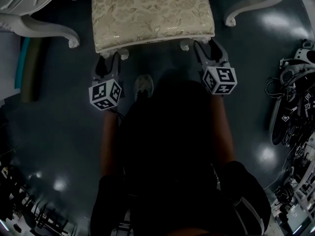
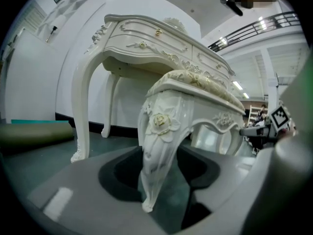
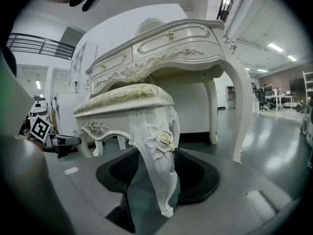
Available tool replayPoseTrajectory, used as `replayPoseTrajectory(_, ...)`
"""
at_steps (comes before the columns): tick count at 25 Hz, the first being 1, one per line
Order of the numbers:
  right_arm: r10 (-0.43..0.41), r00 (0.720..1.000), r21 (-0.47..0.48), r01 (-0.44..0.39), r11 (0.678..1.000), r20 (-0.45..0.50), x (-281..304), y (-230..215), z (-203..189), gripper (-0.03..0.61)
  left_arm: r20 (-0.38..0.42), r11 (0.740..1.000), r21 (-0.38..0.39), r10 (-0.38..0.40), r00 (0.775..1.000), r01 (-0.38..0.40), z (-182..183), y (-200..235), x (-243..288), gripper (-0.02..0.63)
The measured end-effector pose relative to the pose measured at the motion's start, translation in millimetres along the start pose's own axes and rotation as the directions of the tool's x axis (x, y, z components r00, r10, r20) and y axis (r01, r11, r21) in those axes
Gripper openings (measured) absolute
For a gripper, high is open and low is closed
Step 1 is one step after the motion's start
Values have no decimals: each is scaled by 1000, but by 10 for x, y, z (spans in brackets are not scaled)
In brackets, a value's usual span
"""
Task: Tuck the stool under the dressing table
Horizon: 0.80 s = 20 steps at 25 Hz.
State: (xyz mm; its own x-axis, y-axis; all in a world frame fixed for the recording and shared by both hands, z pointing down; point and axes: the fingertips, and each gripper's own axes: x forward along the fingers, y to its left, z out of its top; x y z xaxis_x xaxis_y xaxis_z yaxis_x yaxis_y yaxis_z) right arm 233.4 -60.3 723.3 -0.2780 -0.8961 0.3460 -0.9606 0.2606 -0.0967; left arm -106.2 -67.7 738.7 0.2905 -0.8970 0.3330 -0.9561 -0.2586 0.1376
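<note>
The white carved stool [image 1: 152,14], with a gold floral cushion, stands at the top middle of the head view, between the dressing table's curved legs [image 1: 44,28] [image 1: 256,4]. My left gripper [image 1: 109,58] is at the stool's near left corner. In the left gripper view its dark pads close on the stool's front left leg [image 2: 161,131]. My right gripper [image 1: 209,45] is at the near right corner, its pads against the front right leg [image 3: 159,136]. The white dressing table [image 2: 146,43] [image 3: 171,48] rises just behind the stool, and the far half of the seat is under it.
A green roll [image 1: 30,68] lies on the dark floor at the left beside the table leg. Cables and gear [image 1: 293,107] are piled along the right edge. The person's shoe [image 1: 143,86] is between the grippers, just behind the stool.
</note>
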Motion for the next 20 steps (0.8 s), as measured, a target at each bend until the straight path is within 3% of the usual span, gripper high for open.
replayPoseTrajectory(20, -16, 999, 26, 15, 1000, 52, 29, -7, -53, 229, 53, 1000, 1, 16, 998, -16, -33, 46, 83, 227)
